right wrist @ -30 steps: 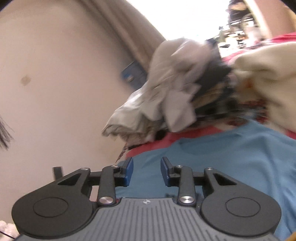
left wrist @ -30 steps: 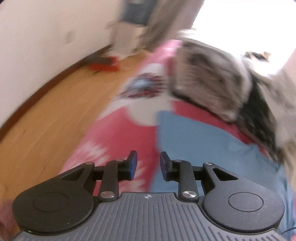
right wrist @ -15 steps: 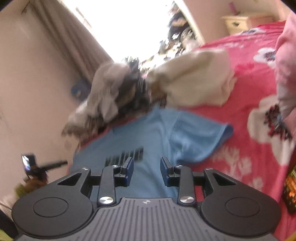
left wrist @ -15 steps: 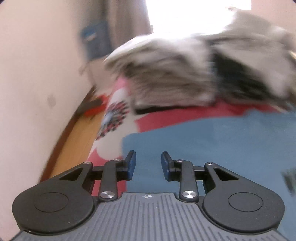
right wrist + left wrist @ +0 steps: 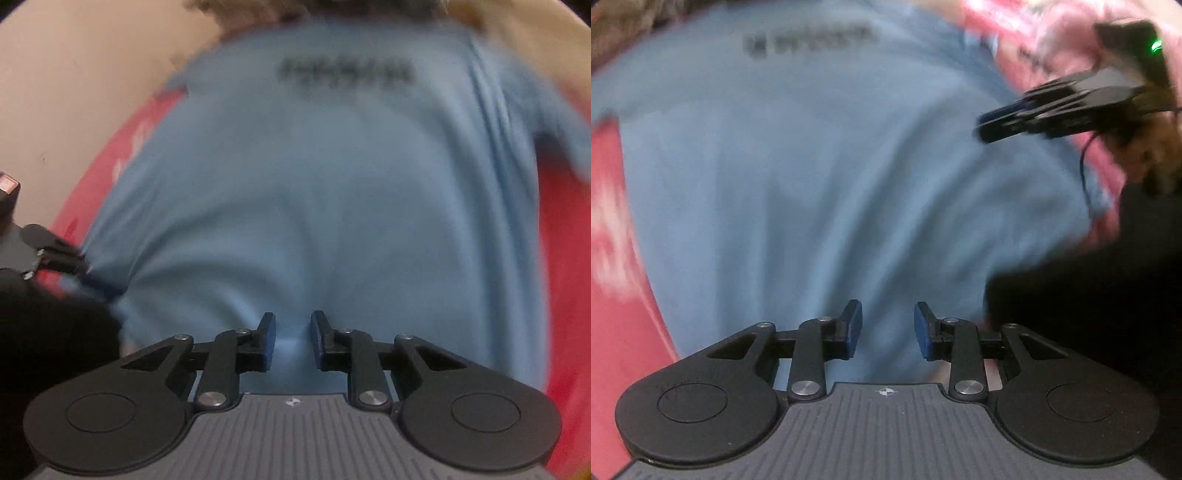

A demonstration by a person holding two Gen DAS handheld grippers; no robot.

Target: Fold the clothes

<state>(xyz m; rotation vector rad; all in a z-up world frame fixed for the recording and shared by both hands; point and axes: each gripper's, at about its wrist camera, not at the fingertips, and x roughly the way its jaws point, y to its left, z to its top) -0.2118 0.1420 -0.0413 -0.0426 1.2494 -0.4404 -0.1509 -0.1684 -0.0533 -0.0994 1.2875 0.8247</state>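
The blue T-shirt [image 5: 820, 177] lies spread flat on the red bedspread [image 5: 617, 325], its dark printed lettering [image 5: 812, 38] at the far end and its hem at the near end, under both grippers. Both views are blurred, so fine creases cannot be read.

**Status of the fold**
- Done: the shirt is laid out and roughly smoothed. The body shows only shallow wrinkles.
- Not done: no fold is visible. One sleeve [image 5: 565, 144] lies spread out to the far right in the right wrist view. No edge has been lifted or turned over.

**Left gripper** [image 5: 888, 328]
- Position: low over the near part of the shirt, pointing steeply down.
- Jaws: part open, with a clear gap. Blue cloth shows behind the gap, but nothing is pinched.

**Right gripper** [image 5: 293, 339]
- Position: low over the near middle of the shirt, near the hem.
- Jaws: closing, the gap narrower than on the left. A small ridge of cloth appears to stand between the pads [image 5: 267, 341]; whether they press on it yet cannot be told.

**Remaining work, as judged**
- Secure the hem with both grippers.
- Fold the sleeves and sides inward.
- Fold the body end to end.
- The heap of other clothes [image 5: 624, 22] at the far edge is unfolded and remains to be handled.
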